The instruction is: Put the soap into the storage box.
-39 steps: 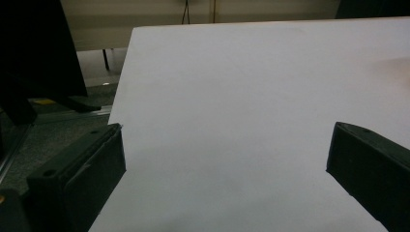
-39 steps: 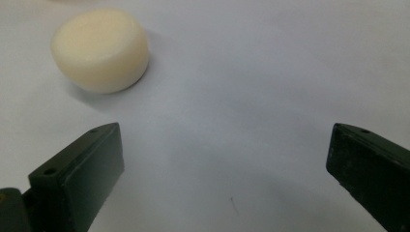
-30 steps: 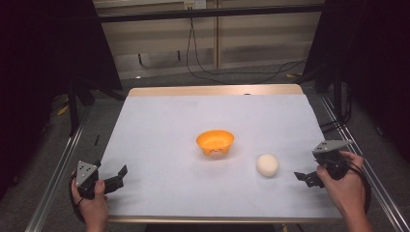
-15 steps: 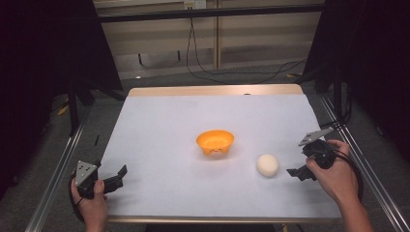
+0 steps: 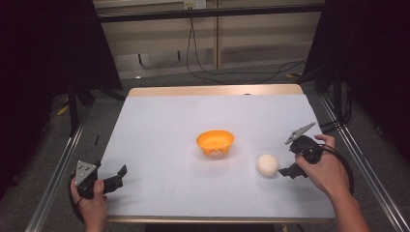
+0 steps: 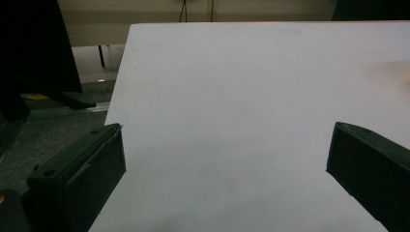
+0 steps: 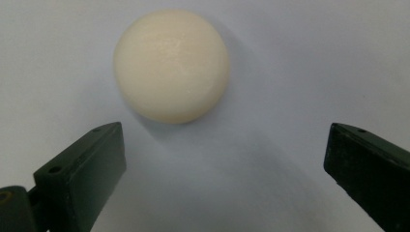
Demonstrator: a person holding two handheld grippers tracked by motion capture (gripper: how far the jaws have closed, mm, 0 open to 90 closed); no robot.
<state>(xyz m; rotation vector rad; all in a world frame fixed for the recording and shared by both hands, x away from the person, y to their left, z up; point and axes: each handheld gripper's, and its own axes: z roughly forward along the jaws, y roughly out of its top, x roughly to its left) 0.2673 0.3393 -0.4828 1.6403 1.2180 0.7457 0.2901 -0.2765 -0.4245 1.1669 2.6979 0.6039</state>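
Note:
A cream ball (image 5: pixel 267 165) lies on the white table (image 5: pixel 164 125), right of centre. Left of it and a little farther back stands an orange bowl (image 5: pixel 215 142), which looks empty. My right gripper (image 5: pixel 286 160) is just right of the ball, open and pointing at it. In the right gripper view the ball (image 7: pixel 171 65) sits just beyond the tips of the open gripper (image 7: pixel 225 140), a little left of their midline and apart from both jaws. My left gripper (image 5: pixel 117 177) rests at the table's front left corner, and the open gripper (image 6: pixel 226 145) has only bare tabletop between its jaws.
Metal rails (image 5: pixel 55 179) run along both sides of the table. Past the far wooden edge (image 5: pixel 212 90), cables (image 5: pixel 203 63) lie on the floor. A faint orange blur (image 6: pixel 399 72) marks the bowl at the right edge of the left gripper view.
My right gripper has moved left toward the ball and tilted, so its grey plate now points up and back. The left gripper, ball and bowl have stayed put.

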